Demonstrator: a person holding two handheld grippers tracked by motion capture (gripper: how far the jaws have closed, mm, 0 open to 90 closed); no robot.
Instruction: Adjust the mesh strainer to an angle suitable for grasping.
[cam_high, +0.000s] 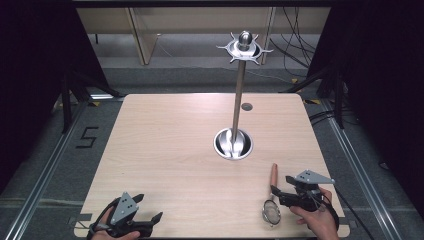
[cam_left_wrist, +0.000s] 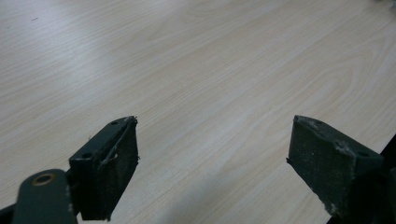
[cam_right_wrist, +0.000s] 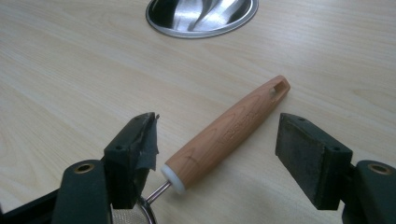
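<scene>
A small mesh strainer (cam_high: 271, 212) with a wooden handle (cam_high: 274, 176) lies flat on the table near the front right. My right gripper (cam_high: 275, 191) is open right beside it. In the right gripper view the handle (cam_right_wrist: 229, 132) lies between the two spread jaws of the right gripper (cam_right_wrist: 217, 149), its hanging hole pointing away, and the pads are clear of the wood. My left gripper (cam_high: 150, 211) rests open at the front left edge with bare table between the jaws of the left gripper (cam_left_wrist: 212, 161).
A tall steel stand (cam_high: 239, 95) rises from a round shiny base (cam_high: 233, 143) at mid table, topped by a ring of hooks (cam_high: 244, 49). A small grey disc (cam_high: 246, 106) is set into the wooden table (cam_high: 165, 150) behind it. Cables lie on the floor at the back right.
</scene>
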